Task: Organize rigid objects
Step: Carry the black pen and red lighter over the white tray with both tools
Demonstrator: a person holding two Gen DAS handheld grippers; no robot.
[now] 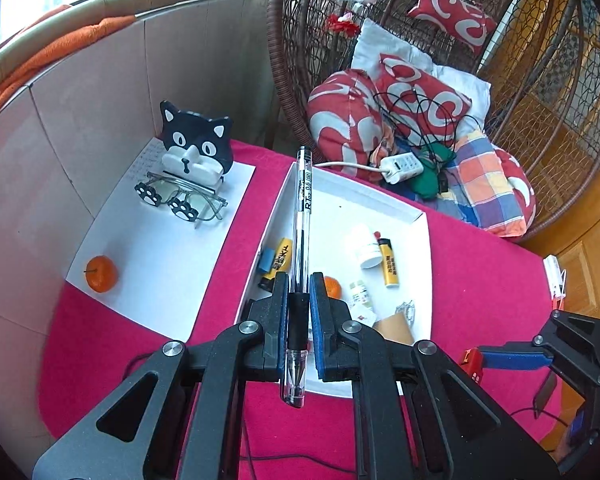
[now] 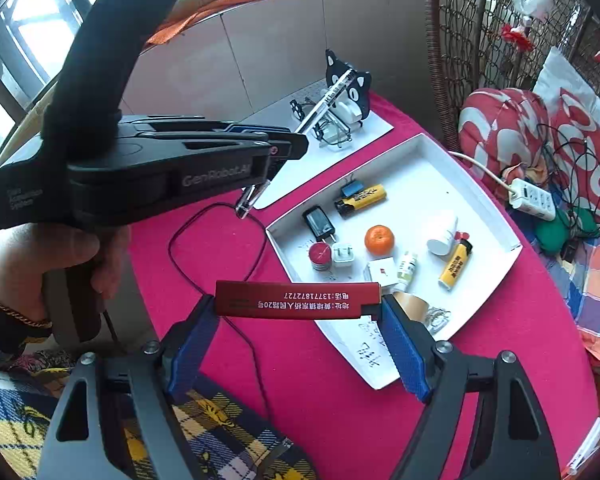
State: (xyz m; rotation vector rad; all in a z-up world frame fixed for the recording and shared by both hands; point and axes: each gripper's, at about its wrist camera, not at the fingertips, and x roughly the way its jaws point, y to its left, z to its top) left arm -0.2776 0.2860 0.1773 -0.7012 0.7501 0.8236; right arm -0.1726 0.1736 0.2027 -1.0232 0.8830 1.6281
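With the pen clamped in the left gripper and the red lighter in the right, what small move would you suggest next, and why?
Probably lower the left gripper toward the bare far part of the white tray before releasing. It is shut on the pen, which hangs above the tray's near-left edge, and the small items crowd the tray's near part. The right gripper, shut on the red lighter, can wait.

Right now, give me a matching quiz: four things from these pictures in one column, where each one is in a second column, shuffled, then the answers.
Things:
1. pen
2. red lighter
3. glasses
4. yellow lighter

Places:
A. lying in the white tray
B. clamped in the left gripper
C. on the white sheet by the cat holder
D. held lengthwise in the right gripper

Pairs: 1-B, 2-D, 3-C, 4-A
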